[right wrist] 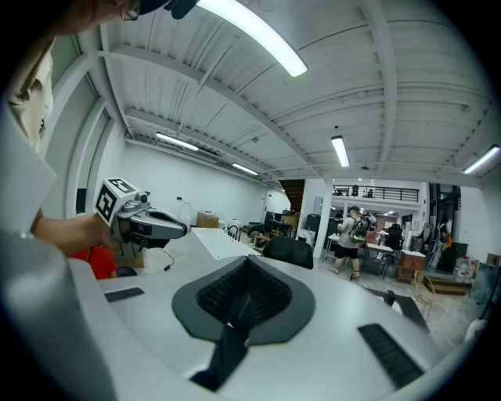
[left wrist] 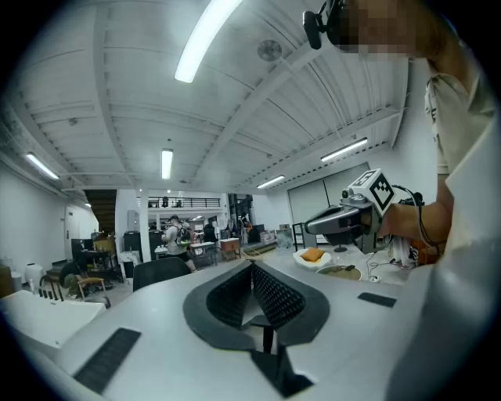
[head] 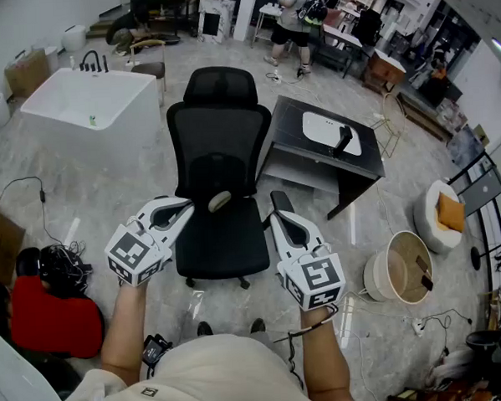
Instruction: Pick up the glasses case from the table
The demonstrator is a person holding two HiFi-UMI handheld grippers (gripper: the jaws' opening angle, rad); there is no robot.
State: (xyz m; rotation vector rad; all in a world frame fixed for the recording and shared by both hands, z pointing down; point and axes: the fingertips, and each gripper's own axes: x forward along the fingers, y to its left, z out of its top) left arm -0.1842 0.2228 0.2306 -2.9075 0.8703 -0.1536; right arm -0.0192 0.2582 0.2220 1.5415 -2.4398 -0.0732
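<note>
A small grey oval object [head: 219, 200], possibly the glasses case, lies on the black office chair [head: 220, 180] in the head view. My left gripper [head: 186, 210] is held level just left of it, apart from it, with jaws together and nothing between them. My right gripper [head: 278, 197] hovers at the chair's right edge, also shut and empty. In the left gripper view my left gripper [left wrist: 252, 265] has its pads meeting at the tip, and the right gripper [left wrist: 344, 223] shows to its right. In the right gripper view my right gripper [right wrist: 249, 260] is closed, with the left gripper [right wrist: 145, 223] at left.
A black table [head: 297, 126] with a white inset and a dark object stands right of the chair. A white tub [head: 90, 99] is at back left, a round basket [head: 405, 267] at right, a red bag [head: 51, 319] and cables at left. People stand far back [head: 295, 21].
</note>
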